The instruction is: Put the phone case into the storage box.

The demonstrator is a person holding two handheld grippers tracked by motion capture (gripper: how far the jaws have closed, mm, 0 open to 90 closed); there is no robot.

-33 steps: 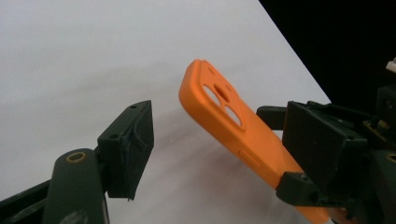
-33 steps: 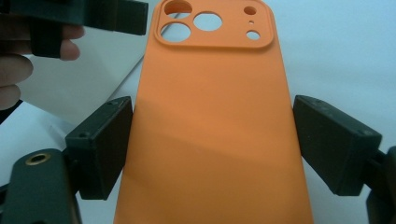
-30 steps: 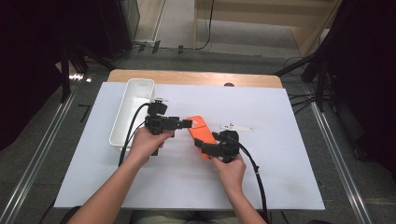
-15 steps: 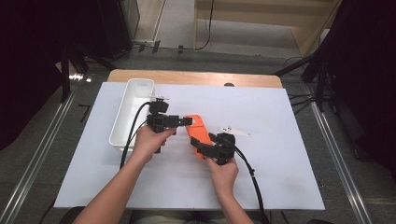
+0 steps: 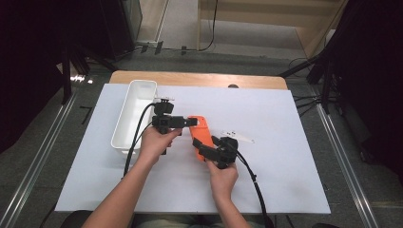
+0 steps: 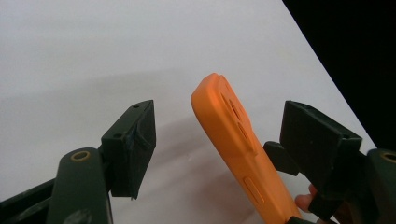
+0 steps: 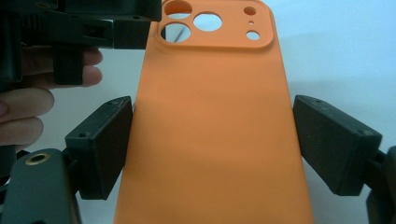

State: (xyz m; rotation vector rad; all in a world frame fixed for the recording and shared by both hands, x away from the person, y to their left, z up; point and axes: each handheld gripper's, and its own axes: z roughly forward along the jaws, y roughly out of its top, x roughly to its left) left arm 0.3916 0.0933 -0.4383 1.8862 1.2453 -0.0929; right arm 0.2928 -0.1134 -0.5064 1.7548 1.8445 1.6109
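white table cover (image 5: 285, 180), one orange phone case (image 5: 199, 135), one tray (image 5: 135, 114); right gripper (image 5: 205, 153) fingers pinching it, left gripper (image 5: 191, 122) fingers spread.

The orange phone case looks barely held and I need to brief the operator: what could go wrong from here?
1. The right claw grips the orange phone case only by its edges, lifted off the table; it could bow and slip out.
2. The left claw stands open around the case's camera end without pressing; closing off-centre might twist it.
3. A dropped case could land on the small white strip nearby.
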